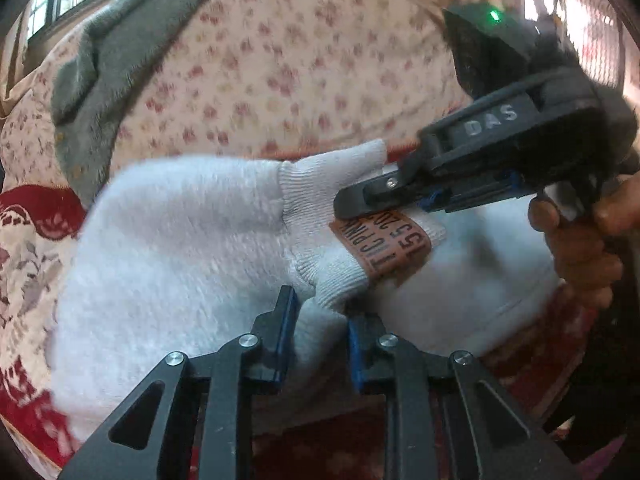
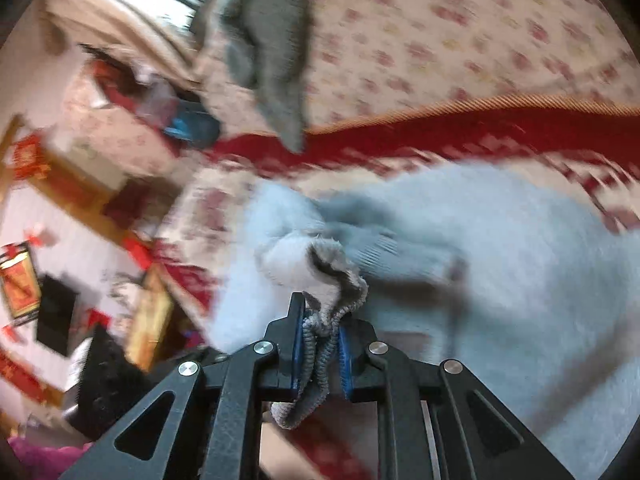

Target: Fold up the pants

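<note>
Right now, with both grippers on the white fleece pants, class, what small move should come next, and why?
Probably carry both pinched ends across together and lay them on the rest of the pants. The left gripper is closed on the white pants beside a ribbed cuff, the right gripper clamps a ribbed edge, and the fabric is bunched over the floral blanket, not yet flat.

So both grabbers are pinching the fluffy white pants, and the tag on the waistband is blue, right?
Not quite: the tag is brown, as the left wrist view shows. The rest holds: the left gripper and the right gripper both pinch the fluffy white pants at the ribbed waistband.
</note>
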